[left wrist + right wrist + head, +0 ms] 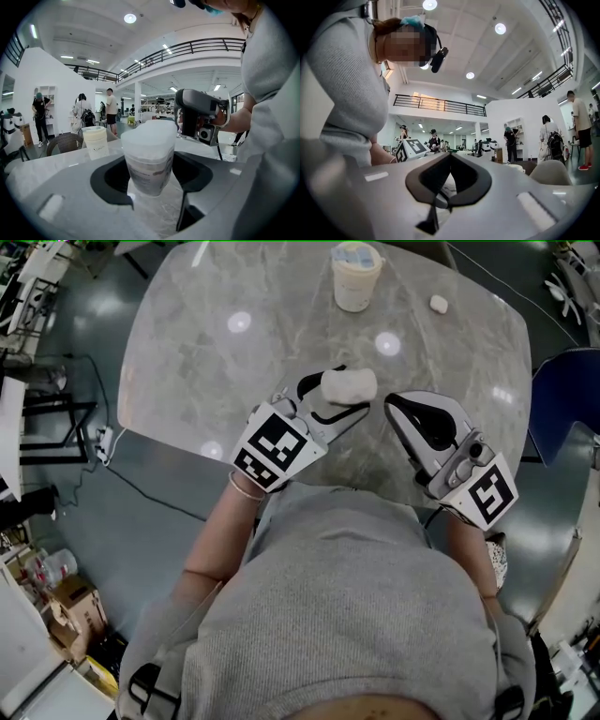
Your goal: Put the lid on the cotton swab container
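The marble table [187,352] fills the upper frame. At top centre stands a cream tub [356,279], its contents unclear. At centre, the left tool [337,396] grasps the cotton swab container [352,382], which has a frosted lid [150,136] on top. The right tool [390,401] is clenched with nothing in it.

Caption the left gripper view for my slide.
Left gripper holds a cotton swab container over the marble table, a second tub standing behind it.

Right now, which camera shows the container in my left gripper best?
Left gripper view: the cotton swab container sits centred between the jaws, label and frosted top clear. The head view shows only a small white shape; the right gripper view, nothing clear.
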